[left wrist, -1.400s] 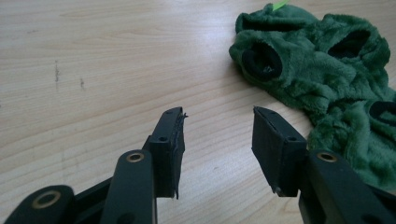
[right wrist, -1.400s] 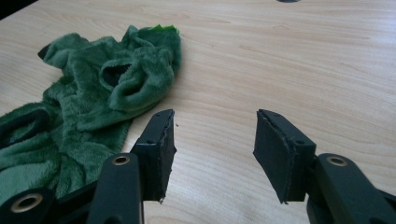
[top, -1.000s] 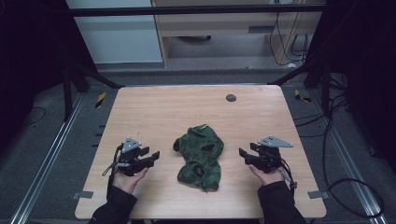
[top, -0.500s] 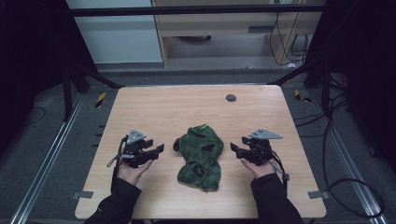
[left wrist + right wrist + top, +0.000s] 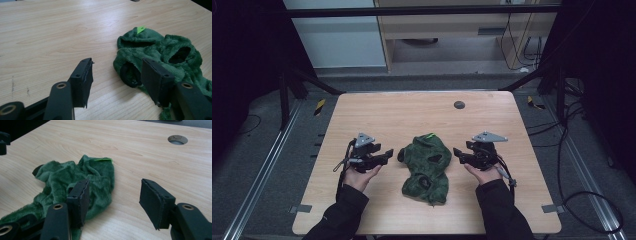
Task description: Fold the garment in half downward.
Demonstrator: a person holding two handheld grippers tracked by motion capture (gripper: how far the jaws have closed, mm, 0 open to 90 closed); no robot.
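1. Nearest the person, both hands came in from the table's (image 5: 362, 210) near edge, each holding a gripper just off the wood, one on either side of the green fleece garment (image 5: 426, 167).
2. The left gripper (image 5: 388, 155) stood with jaws wide, and they had just been opening; nothing lay between them, though its own view showed a dark sleeve opening (image 5: 128, 75) of the garment just beyond the right-hand jaw.
3. The right gripper (image 5: 457, 152) was likewise spread and had just been opening, gripping nothing; the fleece edge (image 5: 100, 195) lay just beside its left-hand jaw.
4. The step in hand looked like an approach from both flanks, before any grasp.
5. The next move probably called for each gripper to slide inward and low, so one jaw got under the pile.
6. The garment lay crumpled at the middle, its bright tag (image 5: 140, 29) at the far end.
7. Beyond it, bare wood ran to the cable hole (image 5: 459, 104), giving ample room for spreading; the side edges were well apart from either hand.
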